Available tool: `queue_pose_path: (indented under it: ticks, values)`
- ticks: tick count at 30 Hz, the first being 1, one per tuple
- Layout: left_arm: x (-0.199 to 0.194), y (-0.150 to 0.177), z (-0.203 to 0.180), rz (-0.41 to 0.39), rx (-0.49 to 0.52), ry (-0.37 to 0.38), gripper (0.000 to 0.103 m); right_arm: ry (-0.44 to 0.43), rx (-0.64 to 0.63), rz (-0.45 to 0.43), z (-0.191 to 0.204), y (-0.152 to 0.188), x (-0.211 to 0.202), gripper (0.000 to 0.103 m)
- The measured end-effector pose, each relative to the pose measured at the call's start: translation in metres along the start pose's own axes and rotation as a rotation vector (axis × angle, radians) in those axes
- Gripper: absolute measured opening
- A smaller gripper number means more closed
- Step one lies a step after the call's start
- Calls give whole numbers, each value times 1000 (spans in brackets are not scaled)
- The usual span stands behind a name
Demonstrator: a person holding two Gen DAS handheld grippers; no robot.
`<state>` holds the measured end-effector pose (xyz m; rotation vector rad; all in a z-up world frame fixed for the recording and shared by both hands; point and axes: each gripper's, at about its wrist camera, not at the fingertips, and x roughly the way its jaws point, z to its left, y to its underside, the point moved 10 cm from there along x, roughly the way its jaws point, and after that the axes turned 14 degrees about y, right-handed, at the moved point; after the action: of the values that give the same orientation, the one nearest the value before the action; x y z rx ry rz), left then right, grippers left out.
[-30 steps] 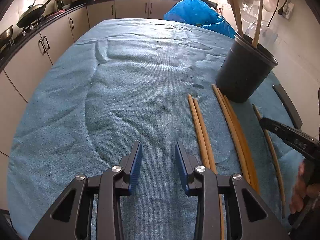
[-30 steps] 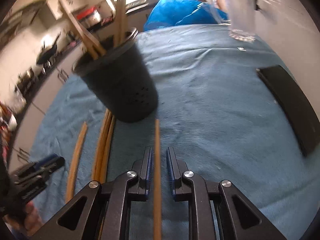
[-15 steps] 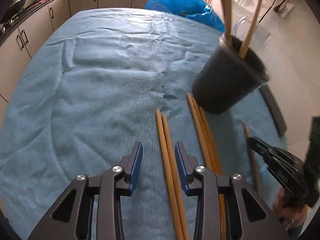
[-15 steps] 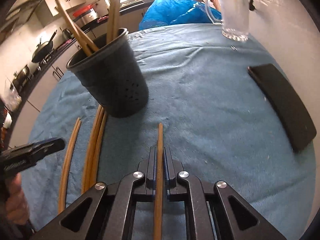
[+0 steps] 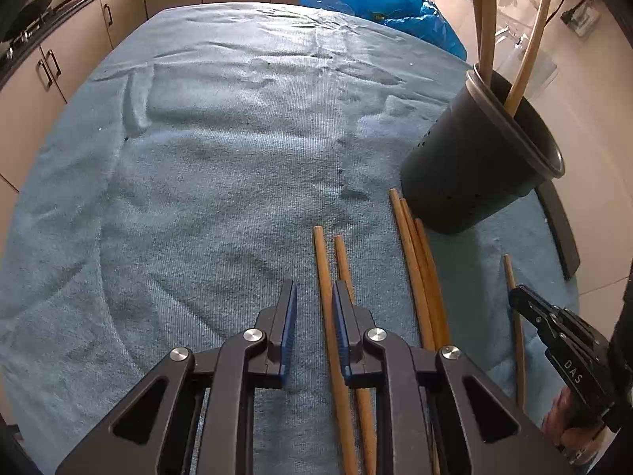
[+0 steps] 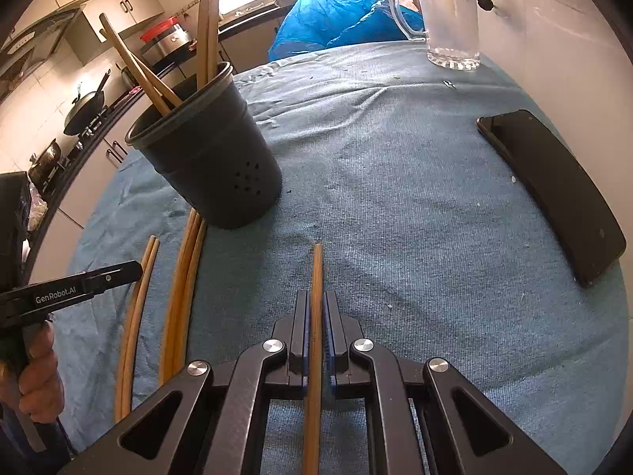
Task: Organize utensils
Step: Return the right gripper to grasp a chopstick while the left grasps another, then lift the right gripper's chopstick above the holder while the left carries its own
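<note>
A dark utensil holder (image 5: 478, 166) with several wooden chopsticks upright in it stands on the blue cloth; it also shows in the right wrist view (image 6: 209, 162). My left gripper (image 5: 313, 316) is open, its jaws low over the cloth around one chopstick (image 5: 322, 273) of a loose pair; the other lies under the right finger. A bundle of chopsticks (image 5: 419, 269) lies further right. My right gripper (image 6: 315, 324) is shut on a single chopstick (image 6: 316, 273) that points toward the holder. The loose pair (image 6: 136, 308) and the bundle (image 6: 184, 281) lie to its left.
A black phone (image 6: 554, 194) lies at the right of the cloth. A glass mug (image 6: 451, 19) and a blue plastic bag (image 6: 336, 19) are at the far end. Kitchen counters with a wok (image 6: 85, 113) run along the left.
My left gripper has moved right and down over the loose pair, jaws narrowing around one chopstick. My right gripper has closed on the single chopstick.
</note>
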<state>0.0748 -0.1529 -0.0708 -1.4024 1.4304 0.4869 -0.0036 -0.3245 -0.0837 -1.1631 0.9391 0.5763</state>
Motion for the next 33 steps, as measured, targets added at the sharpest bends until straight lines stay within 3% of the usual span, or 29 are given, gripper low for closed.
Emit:
queue_pose_path:
  ticks: [4,7,9,14,19,26,33]
  values:
    - [4,-9,-2,-5,64,-92,17,67,-72,1,7,-3,3,7]
    - [3,-8,2,-21,71,-137,7,129,-140,-21,13,-9,7,7]
    - [0,-4,2,-23,57,-107,6,147,-160,-24,16,-11,7,7]
    - [-26,1,-5,-77,46,-43,6,40,-86,-63,19,-12,-14,6]
    - [-84,-6,-30,-206,81,15,6,-61,-13,-223,19,-31,-81,6]
    - [-142,-11,-71,-337,158,55,6,-108,2,-398,30,-40,-154,6]
    - [-178,-2,-88,-405,191,68,6,-124,3,-484,32,-44,-191,6]
